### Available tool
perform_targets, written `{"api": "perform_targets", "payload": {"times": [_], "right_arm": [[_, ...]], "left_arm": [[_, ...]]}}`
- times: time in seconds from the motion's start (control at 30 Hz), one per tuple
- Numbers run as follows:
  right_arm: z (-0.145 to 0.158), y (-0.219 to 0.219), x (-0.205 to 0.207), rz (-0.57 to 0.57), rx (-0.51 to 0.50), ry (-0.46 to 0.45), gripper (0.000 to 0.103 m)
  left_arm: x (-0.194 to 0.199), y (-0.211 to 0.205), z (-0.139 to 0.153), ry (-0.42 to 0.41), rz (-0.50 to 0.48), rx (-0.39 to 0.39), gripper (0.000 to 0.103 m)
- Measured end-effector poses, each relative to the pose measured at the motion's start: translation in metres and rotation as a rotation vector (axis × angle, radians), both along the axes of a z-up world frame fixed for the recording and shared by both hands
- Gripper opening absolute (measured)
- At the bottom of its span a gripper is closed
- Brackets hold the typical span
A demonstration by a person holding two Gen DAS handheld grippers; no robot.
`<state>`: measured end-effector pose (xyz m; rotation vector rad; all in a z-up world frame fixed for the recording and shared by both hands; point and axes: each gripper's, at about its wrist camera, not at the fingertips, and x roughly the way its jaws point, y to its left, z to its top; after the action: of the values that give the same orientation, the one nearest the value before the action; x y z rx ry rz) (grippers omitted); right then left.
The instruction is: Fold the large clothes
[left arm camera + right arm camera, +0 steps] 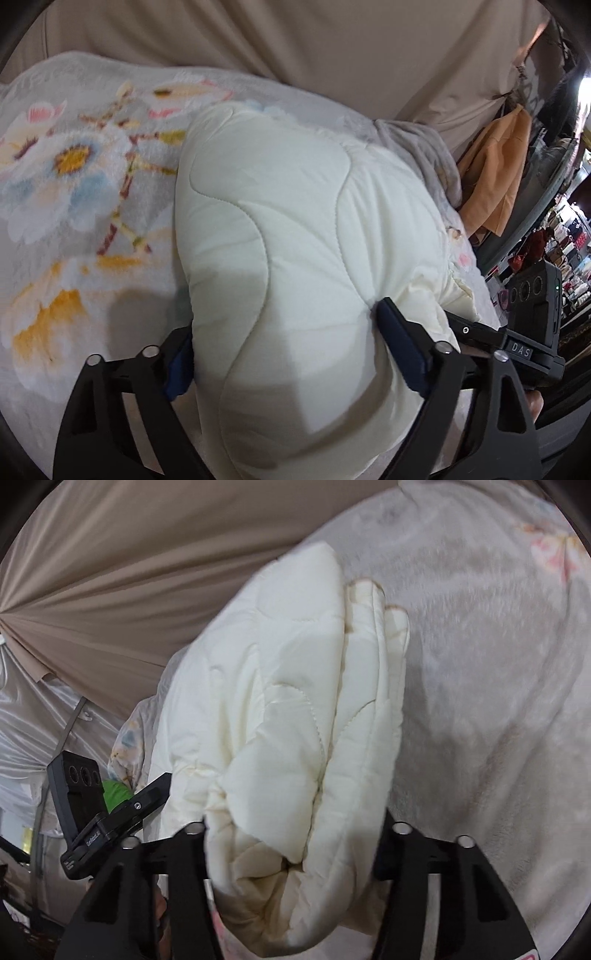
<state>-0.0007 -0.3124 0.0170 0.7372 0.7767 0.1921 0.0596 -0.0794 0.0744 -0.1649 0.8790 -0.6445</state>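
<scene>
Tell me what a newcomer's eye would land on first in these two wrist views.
First, the bulky cream quilted garment, folded thick and filling the middle of both views. Both grippers clamp it: the left gripper across its near end, the right gripper around its stacked layers. Beneath lies a fluffy grey floral blanket, with beige draped fabric behind.

My left gripper [284, 354] is matte black plastic, each finger arm an angular plate with a triangular cut-out, and deep blue pads [400, 352] line the inner faces. Round silver screw heads [440, 347] cap the pivots at the tops of the arms. Off to one side I see a dark boxy module with three round recesses, a small green light, and a white "DAS" label [519, 348] on its clamp. My right gripper [295, 849] has the same black cut-out arms and silver screws [399, 828], with a matching dark module [79, 797] alongside
</scene>
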Motion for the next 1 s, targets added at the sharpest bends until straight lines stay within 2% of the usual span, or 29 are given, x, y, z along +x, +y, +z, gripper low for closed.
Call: {"api": "perform_targets", "payload": {"times": [0.1, 0.27, 0.43, 0.53, 0.67, 0.73, 0.8, 0.87, 0.9, 0.93, 1.0], "right_arm": [[0.027, 0.009, -0.007, -0.024, -0.034, -0.06, 0.043], [0.092, 0.026, -0.026, -0.062, -0.148, -0.213, 0.043], [0.155, 0.037, -0.035, -0.066, -0.244, -0.393, 0.043], [0.189, 0.054, -0.025, -0.044, -0.278, -0.491, 0.043], [0.214, 0.081, 0.009, 0.009, -0.304, -0.572, 0.045], [0.213, 0.095, 0.04, 0.038, -0.298, -0.573, 0.046], [0.199, 0.109, 0.077, 0.062, -0.287, -0.546, 0.048], [0.173, 0.119, 0.112, 0.077, -0.273, -0.5, 0.051], [0.149, 0.124, 0.134, 0.084, -0.263, -0.459, 0.053], [0.123, 0.128, 0.153, 0.087, -0.249, -0.409, 0.054], [0.059, 0.133, 0.187, 0.082, -0.231, -0.263, 0.055]], "left_arm": [[-0.005, 0.004, 0.029, -0.077, -0.033, -0.026, 0.075], [-0.02, 0.012, 0.091, -0.271, -0.079, -0.071, 0.074], [-0.033, 0.039, 0.152, -0.473, -0.093, -0.155, 0.074], [-0.032, 0.065, 0.18, -0.569, -0.069, -0.201, 0.075], [-0.013, 0.102, 0.196, -0.644, -0.013, -0.233, 0.075], [0.006, 0.119, 0.192, -0.651, 0.022, -0.233, 0.076], [0.031, 0.133, 0.179, -0.622, 0.06, -0.221, 0.077], [0.063, 0.145, 0.15, -0.562, 0.099, -0.196, 0.078], [0.078, 0.148, 0.134, -0.531, 0.116, -0.176, 0.079], [0.101, 0.151, 0.104, -0.481, 0.144, -0.135, 0.081], [0.133, 0.151, 0.047, -0.381, 0.187, -0.038, 0.081]]}}
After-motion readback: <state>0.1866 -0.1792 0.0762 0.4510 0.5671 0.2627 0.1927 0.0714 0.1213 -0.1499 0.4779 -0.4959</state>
